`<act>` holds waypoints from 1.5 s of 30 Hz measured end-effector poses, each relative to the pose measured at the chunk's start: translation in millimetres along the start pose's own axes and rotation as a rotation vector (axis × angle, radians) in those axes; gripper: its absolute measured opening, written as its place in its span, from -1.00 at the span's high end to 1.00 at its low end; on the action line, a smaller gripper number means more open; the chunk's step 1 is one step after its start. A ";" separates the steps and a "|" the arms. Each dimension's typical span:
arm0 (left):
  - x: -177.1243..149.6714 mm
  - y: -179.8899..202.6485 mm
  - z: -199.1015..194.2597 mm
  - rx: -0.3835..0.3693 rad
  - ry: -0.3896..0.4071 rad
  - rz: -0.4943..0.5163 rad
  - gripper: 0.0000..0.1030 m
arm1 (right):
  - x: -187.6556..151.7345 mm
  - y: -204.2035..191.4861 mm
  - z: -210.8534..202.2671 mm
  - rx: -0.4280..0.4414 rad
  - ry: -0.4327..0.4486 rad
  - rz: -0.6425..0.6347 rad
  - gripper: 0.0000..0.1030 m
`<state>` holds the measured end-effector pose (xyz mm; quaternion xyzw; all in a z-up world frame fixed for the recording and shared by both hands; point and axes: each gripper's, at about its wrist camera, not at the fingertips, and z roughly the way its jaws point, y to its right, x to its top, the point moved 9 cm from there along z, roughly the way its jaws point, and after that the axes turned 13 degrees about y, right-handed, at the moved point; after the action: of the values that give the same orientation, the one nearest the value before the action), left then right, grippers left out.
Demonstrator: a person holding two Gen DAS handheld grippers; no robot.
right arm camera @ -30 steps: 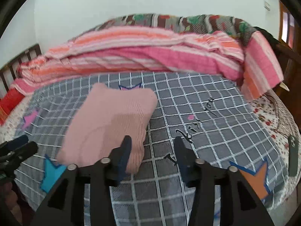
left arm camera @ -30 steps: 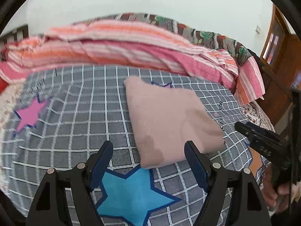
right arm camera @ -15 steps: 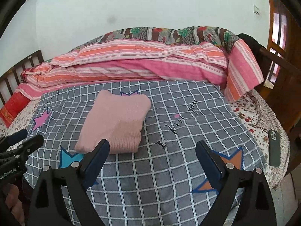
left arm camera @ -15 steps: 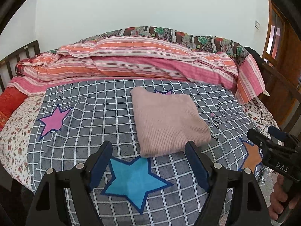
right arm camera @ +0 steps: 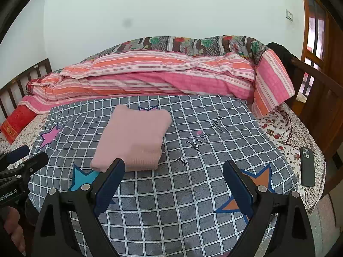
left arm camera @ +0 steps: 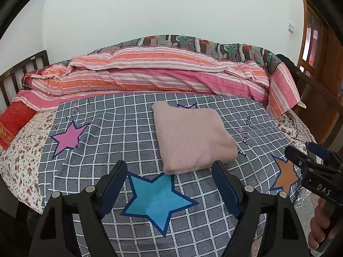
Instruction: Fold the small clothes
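Note:
A pink knit garment (left arm camera: 193,137) lies folded into a neat rectangle on the grey checked blanket (left arm camera: 120,132); it also shows in the right wrist view (right arm camera: 135,137). My left gripper (left arm camera: 169,184) is open and empty, held back above the blanket's near part, in front of the garment. My right gripper (right arm camera: 173,182) is open and empty, back from the garment and to its right. Each gripper shows at the edge of the other's view: the right one (left arm camera: 310,167) and the left one (right arm camera: 23,160).
A rolled pink and orange striped quilt (left arm camera: 163,75) lies along the back of the bed. A dark phone (right arm camera: 307,166) lies on the floral sheet at the right edge. Wooden bed rails (right arm camera: 317,90) stand at the right, a red cushion (left arm camera: 12,122) at the left.
Both grippers have pulled back and up from the folded garment. The right gripper, narrow beside the garment's corner a second ago, has opened wide. The garment lies still.

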<state>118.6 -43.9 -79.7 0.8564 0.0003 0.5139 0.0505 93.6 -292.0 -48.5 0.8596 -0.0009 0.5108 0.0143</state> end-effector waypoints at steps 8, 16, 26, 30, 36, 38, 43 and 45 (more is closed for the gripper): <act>1.0 -2.0 -2.3 0.005 0.001 -0.007 -0.55 | 1.5 -3.7 -3.7 -0.001 0.003 -0.004 -0.78; 2.4 -3.4 -3.9 0.009 -0.002 -0.019 -0.55 | 2.3 -3.4 -4.2 -0.005 0.003 -0.003 -0.78; 3.3 -2.9 -5.6 0.014 0.001 -0.018 -0.55 | 2.6 -3.6 -7.2 -0.008 0.009 -0.008 -0.78; 2.7 -2.5 -6.3 0.017 0.000 -0.016 -0.55 | 2.5 -4.2 -8.6 -0.006 0.010 -0.010 -0.78; 2.5 -5.0 -6.9 0.019 -0.003 -0.018 -0.55 | 2.8 -4.6 -10.2 -0.006 0.010 -0.007 -0.78; 1.4 -5.7 -6.8 0.018 -0.007 -0.021 -0.55 | 2.8 -4.6 -10.9 -0.006 0.011 -0.007 -0.78; 0.3 -6.7 -7.6 0.023 -0.008 -0.019 -0.55 | 1.9 -4.9 -13.6 -0.002 0.013 0.002 -0.78; 0.0 -6.3 -8.2 0.026 -0.008 -0.018 -0.55 | 1.7 -4.7 -14.2 -0.003 0.014 0.001 -0.78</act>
<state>111.7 -36.9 -76.4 0.8590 0.0143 0.5099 0.0441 82.0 -286.9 -40.4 0.8560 -0.0019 0.5168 0.0155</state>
